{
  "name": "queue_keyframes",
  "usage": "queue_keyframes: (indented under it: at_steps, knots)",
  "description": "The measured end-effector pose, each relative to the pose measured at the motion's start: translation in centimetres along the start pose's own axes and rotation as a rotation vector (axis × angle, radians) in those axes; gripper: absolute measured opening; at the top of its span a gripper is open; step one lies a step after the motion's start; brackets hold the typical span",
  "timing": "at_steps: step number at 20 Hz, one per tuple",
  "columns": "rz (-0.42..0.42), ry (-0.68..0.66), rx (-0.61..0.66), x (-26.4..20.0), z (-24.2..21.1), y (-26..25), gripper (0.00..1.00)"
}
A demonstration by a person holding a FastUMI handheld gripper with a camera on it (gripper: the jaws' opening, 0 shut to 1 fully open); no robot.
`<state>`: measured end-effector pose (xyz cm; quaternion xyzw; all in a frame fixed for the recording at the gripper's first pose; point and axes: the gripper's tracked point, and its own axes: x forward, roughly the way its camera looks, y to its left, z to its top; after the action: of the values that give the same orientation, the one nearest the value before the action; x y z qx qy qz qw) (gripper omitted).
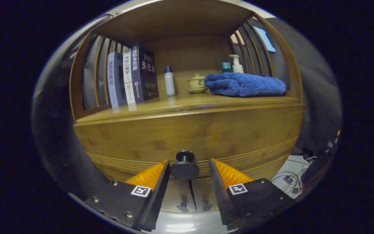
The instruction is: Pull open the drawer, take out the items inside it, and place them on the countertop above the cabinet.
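Slatted wooden shelf unit (187,22); cables (291,182) on pale floor (295,162).

Blue towel (245,84), brown wooden drawer (190,136), black knob (184,169).

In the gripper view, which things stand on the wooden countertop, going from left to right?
Row of books → white bottle with blue cap → lidded ceramic cup on saucer → folded blue towel. Below, the gripper is open around the drawer knob.
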<state>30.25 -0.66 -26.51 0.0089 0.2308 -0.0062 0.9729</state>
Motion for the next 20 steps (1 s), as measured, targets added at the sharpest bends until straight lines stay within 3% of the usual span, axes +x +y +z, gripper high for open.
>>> queue_keyframes:
  at_steps: [1, 3, 8, 9, 20]
  knots:
    - [0.012, 0.004, -0.01, 0.3, 0.1, 0.3, 0.72]
    - [0.011, 0.0, -0.041, 0.9, 0.7, 0.5, 0.52]
    - [0.01, 0.014, -0.041, 0.3, 0.0, 0.5, 0.39]
    - [0.009, 0.019, -0.046, 0.4, 0.1, 0.4, 0.32]
    - [-0.001, 0.029, -0.012, -3.3, -1.1, 0.3, 0.32]
